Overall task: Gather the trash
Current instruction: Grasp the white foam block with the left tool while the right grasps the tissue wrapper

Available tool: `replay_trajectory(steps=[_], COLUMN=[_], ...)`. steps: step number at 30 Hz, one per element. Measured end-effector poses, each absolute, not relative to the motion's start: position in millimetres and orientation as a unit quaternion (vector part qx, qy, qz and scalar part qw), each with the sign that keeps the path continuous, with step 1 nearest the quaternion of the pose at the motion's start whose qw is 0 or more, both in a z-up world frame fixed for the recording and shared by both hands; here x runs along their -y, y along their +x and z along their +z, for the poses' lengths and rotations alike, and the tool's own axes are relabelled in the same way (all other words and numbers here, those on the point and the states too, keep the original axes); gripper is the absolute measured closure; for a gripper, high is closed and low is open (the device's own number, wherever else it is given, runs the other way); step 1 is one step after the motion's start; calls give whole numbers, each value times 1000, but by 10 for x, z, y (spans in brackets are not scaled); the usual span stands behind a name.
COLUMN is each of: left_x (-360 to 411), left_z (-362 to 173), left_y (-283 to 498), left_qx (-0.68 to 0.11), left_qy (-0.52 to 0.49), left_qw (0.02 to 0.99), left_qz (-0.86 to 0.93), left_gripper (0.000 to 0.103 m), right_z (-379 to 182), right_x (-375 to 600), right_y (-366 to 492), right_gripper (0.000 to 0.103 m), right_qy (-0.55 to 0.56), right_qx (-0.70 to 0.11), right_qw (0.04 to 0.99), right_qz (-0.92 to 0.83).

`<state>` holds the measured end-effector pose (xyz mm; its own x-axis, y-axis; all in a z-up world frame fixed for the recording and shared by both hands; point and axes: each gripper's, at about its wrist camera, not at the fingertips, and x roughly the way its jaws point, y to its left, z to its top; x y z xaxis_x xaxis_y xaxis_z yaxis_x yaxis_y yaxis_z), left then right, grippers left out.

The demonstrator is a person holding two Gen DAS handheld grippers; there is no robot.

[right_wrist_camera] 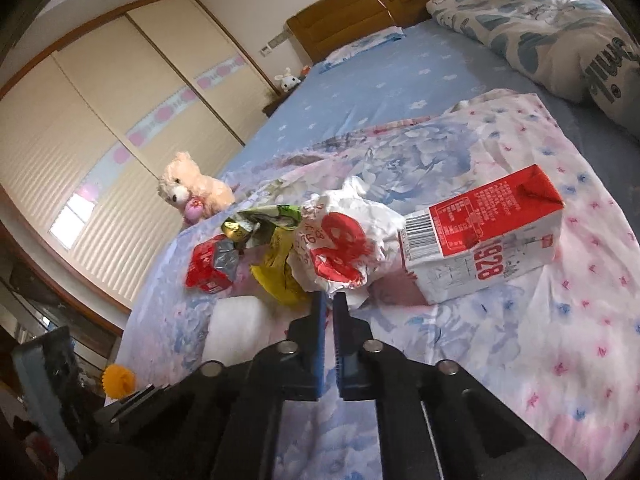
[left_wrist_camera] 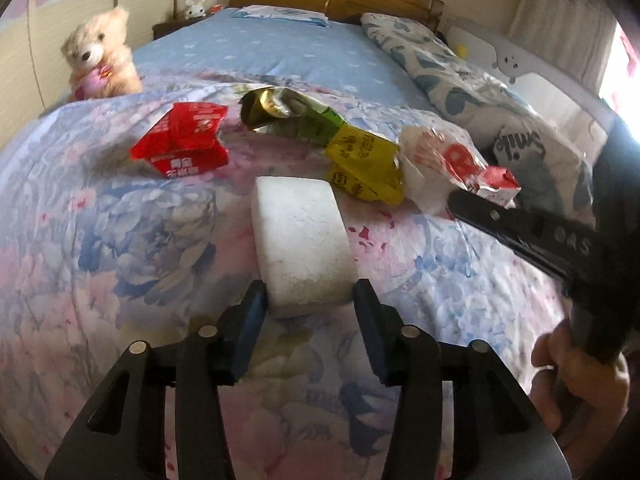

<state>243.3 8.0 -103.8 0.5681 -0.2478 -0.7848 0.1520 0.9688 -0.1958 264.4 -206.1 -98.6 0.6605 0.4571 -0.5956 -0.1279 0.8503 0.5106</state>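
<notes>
Reading the bed from left to right, with the white foam block (left_wrist_camera: pixel 303 240) as my reference: a red wrapper (left_wrist_camera: pixel 182 138) lies beyond the block and to its left. A green and gold foil bag (left_wrist_camera: pixel 280 114) sits beyond it, a yellow packet (left_wrist_camera: pixel 366 164) just beyond its far right corner, then a crumpled white and red paper wrapper (left_wrist_camera: pixel 432 160), and furthest right a red and white carton (right_wrist_camera: pixel 484 236). All rest on the floral quilt (left_wrist_camera: pixel 100 240).

My left gripper (left_wrist_camera: pixel 308 300) straddles the near end of the foam block. Its blue pads (left_wrist_camera: pixel 252 312) stand on either side and look to be touching or very nearly touching the block's sides; I cannot confirm firm pressure, so I treat this as a grip not yet secured.

My right gripper (right_wrist_camera: pixel 329 308), to the right of the block, has its fingers pressed almost together at the lower edge of the paper wrapper. A fold of paper may be caught between the tips, but I cannot tell.

Step in hand, in my judgement: first pickup, one item per hand. No bin or bag is visible in either view.

Next move calls for:
1. Close the left fingers until the foam yields slightly.
2. Lift the right gripper a little to verify the wrapper follows.
3. Locate the trash container before carrying either item away.
</notes>
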Motion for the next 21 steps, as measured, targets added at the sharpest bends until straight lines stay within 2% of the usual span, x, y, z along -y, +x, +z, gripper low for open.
replay_trajectory(steps=[2,4,5,11,12,13,14,18,19,20,21], left_x=[-80,-48,-24,146,177,185,189,119,111,100,96], left_z=[-1004,-974,-970,-1026,-1054,-1081,-1127,-1103,-1095,-1087,-1081], left_y=[2403,2385,2388,2454,2472,2485,2512,2470,2450,2424,2394], left_qx=[-444,-438,-438,-441,-443,-447,-456,-450,-450,-449,-448], left_qy=[-55,-50,-45,-16,-4,0,2,-9,-12,-16,-18], left_qw=[887,891,892,893,892,891,887,889,889,889,890], left_qz=[-112,-109,-106,-93,-85,-82,-76,-79,-80,-83,-85], left_gripper=[48,29,25,24,30,52,57,59,59,59,59], right_z=[-960,-942,-933,-894,-891,-886,-884,-903,-916,-932,-945], right_x=[2081,2119,2147,2327,2358,2386,2414,2490,2500,2518,2531], right_y=[2566,2488,2438,2141,2099,2054,2010,1862,1840,1819,1810], right_gripper=[101,101,101,101,101,101,101,100,93,91,79], right_qy=[216,218,219,226,226,227,226,208,205,206,206], right_qx=[-374,-372,-371,-368,-368,-369,-370,-381,-386,-392,-396], right_qw=[886,887,887,888,888,888,888,890,888,887,885], right_qz=[167,166,166,157,155,153,152,142,140,134,131])
